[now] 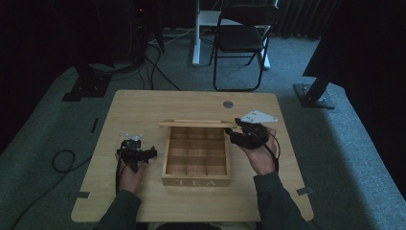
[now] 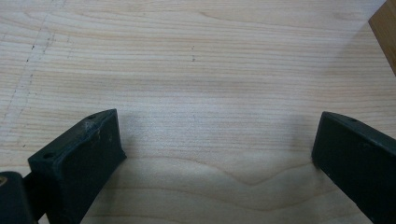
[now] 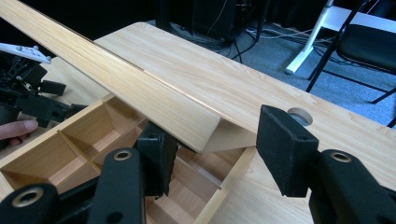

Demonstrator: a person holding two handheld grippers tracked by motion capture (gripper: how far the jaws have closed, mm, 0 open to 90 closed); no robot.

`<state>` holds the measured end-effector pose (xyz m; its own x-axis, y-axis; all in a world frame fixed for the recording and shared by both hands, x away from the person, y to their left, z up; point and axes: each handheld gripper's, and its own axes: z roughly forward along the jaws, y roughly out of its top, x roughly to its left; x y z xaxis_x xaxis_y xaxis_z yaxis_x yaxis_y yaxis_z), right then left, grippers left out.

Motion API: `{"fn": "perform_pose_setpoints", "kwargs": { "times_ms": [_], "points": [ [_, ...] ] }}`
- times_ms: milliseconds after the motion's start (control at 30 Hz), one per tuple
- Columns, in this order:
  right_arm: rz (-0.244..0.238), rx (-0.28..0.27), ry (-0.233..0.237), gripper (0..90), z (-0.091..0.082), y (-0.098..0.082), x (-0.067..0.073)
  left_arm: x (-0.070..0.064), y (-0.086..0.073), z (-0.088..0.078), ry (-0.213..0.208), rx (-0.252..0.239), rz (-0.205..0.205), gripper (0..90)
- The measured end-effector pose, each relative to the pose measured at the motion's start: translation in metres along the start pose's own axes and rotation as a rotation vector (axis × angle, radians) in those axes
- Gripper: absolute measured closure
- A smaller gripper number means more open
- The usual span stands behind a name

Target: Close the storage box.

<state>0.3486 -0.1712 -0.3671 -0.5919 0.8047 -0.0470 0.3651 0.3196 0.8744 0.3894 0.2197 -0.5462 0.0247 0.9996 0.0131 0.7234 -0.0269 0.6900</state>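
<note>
Wooden tea box at mid-table, "TEA" on the near wall, compartments bare. Lid raised on the far edge, standing nearly upright behind the compartments; in the right gripper view, lid slanting across from upper left, its corner between the jaws. Right gripper at the box's far right corner, by the lid's end, grey plate on top. Right gripper partly open, jaws either side of the lid's corner, neither pad seen pressing on it; whether one touches it cannot be told. Left gripper just left of the box, resting low over the table, apart from the box wall. Left gripper wide open over bare wood, nothing between the jaws, box edge at upper right.
</note>
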Motion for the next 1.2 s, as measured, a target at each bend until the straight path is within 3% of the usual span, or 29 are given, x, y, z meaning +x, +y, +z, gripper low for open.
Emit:
{"fn": "perform_pose_setpoints", "kwargs": {
  "times_ms": [533,1200],
  "points": [
    [-0.026,0.022,-0.008,49.0,-0.003,-0.011,0.008,0.0,0.0,0.0,0.0,0.0,-0.002,1.7],
    [-0.003,0.026,0.025,49.4,-0.009,-0.028,0.016,0.0,0.0,0.0,0.0,0.002,0.001,1.7]
  ]
}}
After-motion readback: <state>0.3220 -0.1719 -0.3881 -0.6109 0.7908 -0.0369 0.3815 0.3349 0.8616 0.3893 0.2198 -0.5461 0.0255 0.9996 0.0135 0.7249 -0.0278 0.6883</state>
